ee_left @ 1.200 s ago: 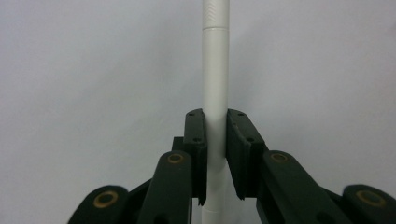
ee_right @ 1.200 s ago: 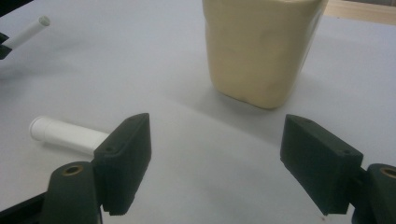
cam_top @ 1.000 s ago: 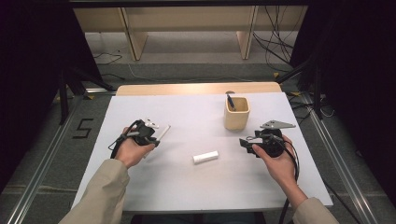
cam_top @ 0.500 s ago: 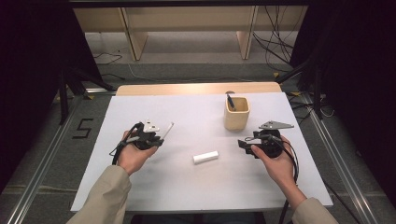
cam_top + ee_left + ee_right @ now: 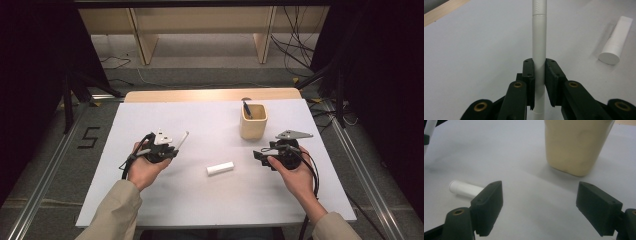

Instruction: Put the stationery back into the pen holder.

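Now left gripper [image 5: 539,75] clamps a white pen [image 5: 539,42], held above the table [image 5: 150,120]. Cap [image 5: 220,168] lies between the hands. Right gripper [image 5: 539,207] jaws wide, near cup [image 5: 253,121].

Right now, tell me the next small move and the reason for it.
Probably bring the open right gripper down around the white cap lying on the table. The left gripper is shut on the uncapped white pen, and the cap lies loose between the two hands.
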Available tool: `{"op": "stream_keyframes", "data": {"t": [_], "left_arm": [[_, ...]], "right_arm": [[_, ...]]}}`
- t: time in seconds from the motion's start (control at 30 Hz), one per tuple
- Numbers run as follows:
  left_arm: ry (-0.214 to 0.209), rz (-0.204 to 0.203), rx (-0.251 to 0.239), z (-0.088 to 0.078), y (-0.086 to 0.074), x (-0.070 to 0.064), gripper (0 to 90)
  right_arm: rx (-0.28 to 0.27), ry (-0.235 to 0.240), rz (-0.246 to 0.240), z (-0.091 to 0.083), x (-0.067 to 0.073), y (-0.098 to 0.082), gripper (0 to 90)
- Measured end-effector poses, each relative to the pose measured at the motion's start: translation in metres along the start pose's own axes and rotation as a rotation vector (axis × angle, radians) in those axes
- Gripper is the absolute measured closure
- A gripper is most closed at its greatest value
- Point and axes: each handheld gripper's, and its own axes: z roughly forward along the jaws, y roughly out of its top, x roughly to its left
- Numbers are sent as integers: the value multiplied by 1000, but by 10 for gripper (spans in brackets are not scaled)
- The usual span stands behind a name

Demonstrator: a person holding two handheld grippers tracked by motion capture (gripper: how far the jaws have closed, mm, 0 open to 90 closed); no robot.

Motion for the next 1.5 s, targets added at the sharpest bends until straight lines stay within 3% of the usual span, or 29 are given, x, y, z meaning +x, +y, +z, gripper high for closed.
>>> {"op": "stream_keyframes", "data": {"t": [0.3,0.63,1.17,1.5], "left_arm": [[-10,17,-24,0,4,-8,789],[-45,46,-46,7,15,-27,789],[-95,81,-68,23,36,-57,789],[-110,96,-75,29,40,-68,789]], "right_arm": [[1,20,-12,3,4,0,228],[-7,42,-15,6,10,2,234],[-19,101,-38,19,29,8,248],[-15,121,-43,29,40,13,259]]}}
